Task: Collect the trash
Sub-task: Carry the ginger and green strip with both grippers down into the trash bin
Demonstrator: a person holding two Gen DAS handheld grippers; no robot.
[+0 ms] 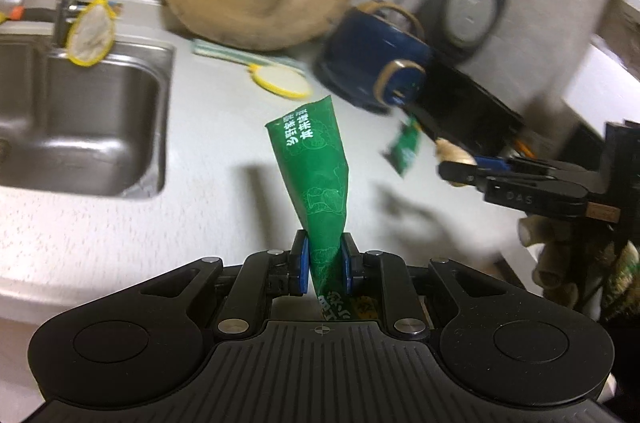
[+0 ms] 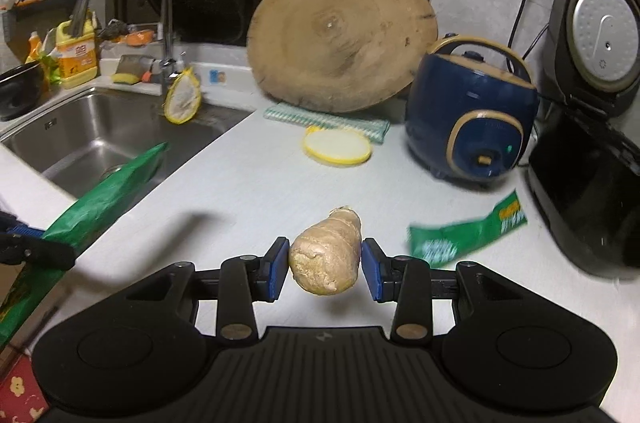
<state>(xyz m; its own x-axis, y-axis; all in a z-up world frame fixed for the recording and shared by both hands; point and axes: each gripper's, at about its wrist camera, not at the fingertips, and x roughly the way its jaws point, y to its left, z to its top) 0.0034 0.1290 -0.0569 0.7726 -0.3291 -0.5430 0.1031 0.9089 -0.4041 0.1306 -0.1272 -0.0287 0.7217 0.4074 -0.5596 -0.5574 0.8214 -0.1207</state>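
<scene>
Left gripper (image 1: 325, 265): clamped on green wrapper (image 1: 316, 175). Right gripper (image 2: 325, 269): pads apparently gripping ginger piece (image 2: 326, 255). Outstanding: second green wrapper (image 2: 466, 231), counter (image 2: 248, 191), near right.

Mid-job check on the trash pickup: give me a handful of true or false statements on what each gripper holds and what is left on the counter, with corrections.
1. The left gripper is shut on a long green plastic wrapper. True.
2. The right gripper holds a yellow-rimmed round lid. False: a beige knobbly piece of ginger sits between its blue pads; the yellow-rimmed round lid lies on the counter.
3. A second, smaller green wrapper lies on the pale grey countertop, in front of the dark blue rice cooker. True.
4. The round wooden chopping board lies flat in the steel sink. False: it leans upright behind the counter.
</scene>
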